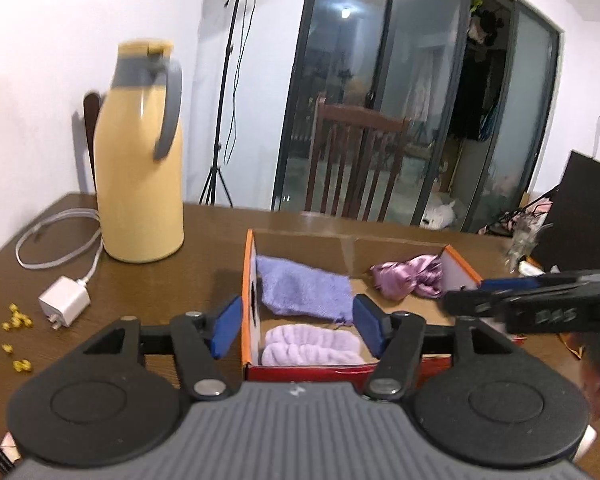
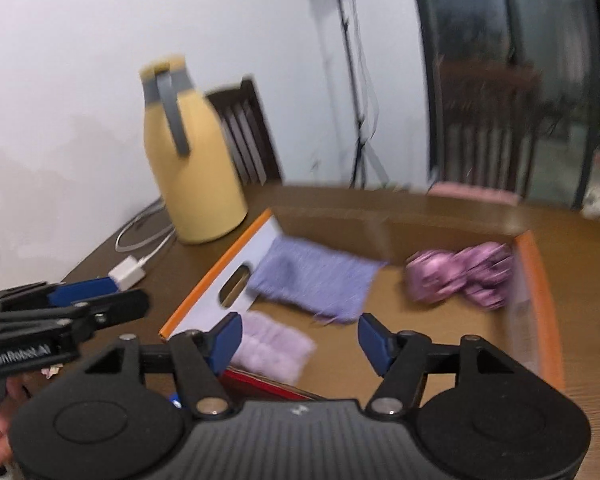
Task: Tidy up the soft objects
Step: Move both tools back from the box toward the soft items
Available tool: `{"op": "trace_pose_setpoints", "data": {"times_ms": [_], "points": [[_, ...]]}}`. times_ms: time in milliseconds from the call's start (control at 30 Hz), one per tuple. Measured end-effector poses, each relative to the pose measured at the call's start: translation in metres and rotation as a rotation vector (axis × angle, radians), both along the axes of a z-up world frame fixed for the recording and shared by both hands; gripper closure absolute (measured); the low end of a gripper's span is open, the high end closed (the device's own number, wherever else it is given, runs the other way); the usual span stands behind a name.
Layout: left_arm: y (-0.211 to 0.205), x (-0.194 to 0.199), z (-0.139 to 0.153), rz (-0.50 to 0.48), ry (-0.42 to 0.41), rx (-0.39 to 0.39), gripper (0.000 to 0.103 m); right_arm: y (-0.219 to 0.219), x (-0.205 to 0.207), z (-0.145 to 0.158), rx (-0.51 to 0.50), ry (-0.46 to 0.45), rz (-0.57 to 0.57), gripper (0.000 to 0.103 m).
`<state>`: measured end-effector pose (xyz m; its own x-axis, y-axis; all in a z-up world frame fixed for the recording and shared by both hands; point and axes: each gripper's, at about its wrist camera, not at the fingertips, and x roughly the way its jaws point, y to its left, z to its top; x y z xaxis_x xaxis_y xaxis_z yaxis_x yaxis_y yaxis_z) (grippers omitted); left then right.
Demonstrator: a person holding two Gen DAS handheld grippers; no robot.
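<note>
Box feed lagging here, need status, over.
Left gripper and right gripper open, empty. Purple cloth, fluffy band, satin scrunchie in box. Nothing blocking.

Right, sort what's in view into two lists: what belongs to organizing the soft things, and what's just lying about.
Job:
cardboard box
purple knit cloth
fluffy lilac cloth
satin purple cloth

Lying about:
yellow jug
white charger and cable
small yellow bits
chair

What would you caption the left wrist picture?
Open left gripper above a cardboard box holding a purple cloth, fluffy towel and satin scrunchie.
</note>
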<state>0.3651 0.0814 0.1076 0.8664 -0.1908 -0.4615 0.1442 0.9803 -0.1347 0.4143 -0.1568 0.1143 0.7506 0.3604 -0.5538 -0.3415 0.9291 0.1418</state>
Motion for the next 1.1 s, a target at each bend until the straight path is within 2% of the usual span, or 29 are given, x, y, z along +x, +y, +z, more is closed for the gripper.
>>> {"op": "trace_pose_setpoints", "data": {"times_ms": [100,167,233,333,433,533,667,767,900,967,1033,1100], "points": [[-0.004,-0.029,0.009,-0.007,-0.052,0.005,0.023,-0.032,-0.032,0.011,0.001,-0.054,-0.056,0.023],[-0.007,-0.049,0.012,-0.001,-0.082,0.0,0.022,-0.053,-0.055,0.013,0.013,-0.074,-0.102,0.023],[-0.008,-0.067,0.014,0.012,-0.109,0.004,0.013,-0.067,-0.074,0.014,0.022,-0.113,-0.131,0.023],[-0.013,-0.09,0.017,0.029,-0.151,0.015,0.012,-0.084,-0.104,0.022,0.048,-0.175,-0.171,0.02],[-0.014,-0.11,0.019,0.032,-0.173,0.008,0.012,-0.091,-0.127,0.024,0.078,-0.191,-0.179,0.02],[-0.011,-0.134,0.017,0.045,-0.207,0.008,0.009,-0.088,-0.153,0.02,0.064,-0.237,-0.177,0.02],[-0.01,-0.185,-0.001,0.109,-0.309,0.04,0.006,-0.08,-0.204,-0.002,0.038,-0.403,-0.171,0.02],[-0.011,-0.223,-0.02,0.132,-0.354,0.044,0.002,-0.07,-0.245,-0.029,0.0,-0.486,-0.154,0.017],[-0.015,-0.256,-0.05,0.136,-0.291,0.035,0.0,-0.061,-0.29,-0.062,0.003,-0.485,-0.134,0.016],[-0.019,-0.27,-0.066,0.157,-0.278,0.034,0.0,-0.057,-0.313,-0.08,-0.013,-0.483,-0.169,0.016],[-0.023,-0.284,-0.082,0.17,-0.269,0.026,0.0,-0.056,-0.333,-0.096,-0.01,-0.46,-0.203,0.015],[-0.027,-0.295,-0.094,0.137,-0.26,0.027,0.0,-0.055,-0.35,-0.111,-0.014,-0.427,-0.197,0.015]]}}
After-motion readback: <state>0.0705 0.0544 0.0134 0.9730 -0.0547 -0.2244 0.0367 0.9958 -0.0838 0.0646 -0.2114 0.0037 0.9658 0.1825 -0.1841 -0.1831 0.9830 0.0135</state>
